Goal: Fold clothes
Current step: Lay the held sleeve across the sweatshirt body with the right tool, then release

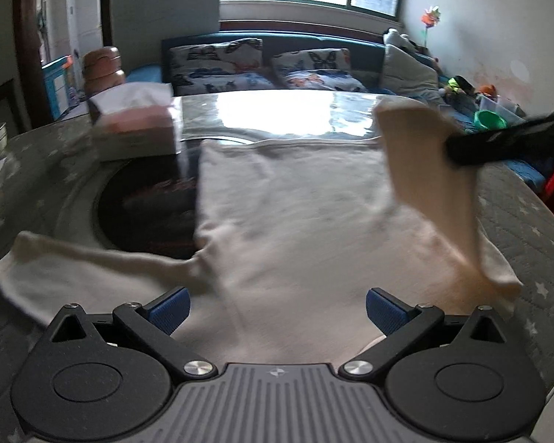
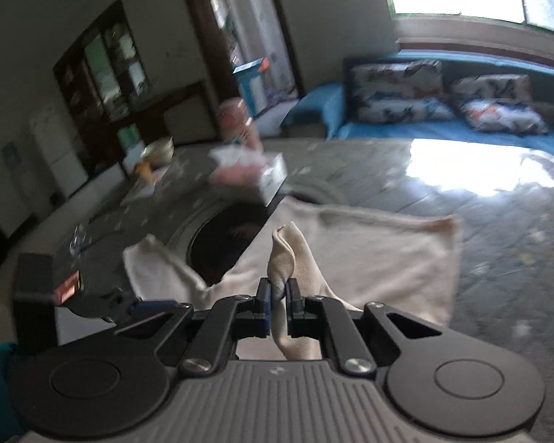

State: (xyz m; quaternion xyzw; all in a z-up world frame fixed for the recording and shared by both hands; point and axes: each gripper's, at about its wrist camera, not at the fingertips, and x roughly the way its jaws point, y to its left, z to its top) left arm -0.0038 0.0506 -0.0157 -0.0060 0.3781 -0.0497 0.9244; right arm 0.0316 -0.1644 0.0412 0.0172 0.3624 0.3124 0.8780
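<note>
A cream long-sleeved shirt (image 1: 295, 214) lies flat on the grey star-patterned table (image 1: 528, 221). Its left sleeve (image 1: 77, 273) stretches out to the left. My left gripper (image 1: 277, 310) is open and empty, low over the shirt's near edge. My right gripper (image 2: 279, 295) is shut on the shirt's right sleeve (image 2: 291, 258) and holds it lifted above the shirt body (image 2: 380, 258). In the left wrist view the right gripper (image 1: 450, 151) shows as a black bar at the right, with the sleeve (image 1: 424, 170) hanging from it.
A pink tissue box (image 1: 136, 129) stands at the table's far left, touching the shirt's far corner area. A dark round inset (image 1: 144, 214) lies under the shirt's left side. A bowl (image 2: 158, 149) and a pink bottle (image 2: 238, 122) stand further left. A blue sofa (image 1: 277, 70) is behind the table.
</note>
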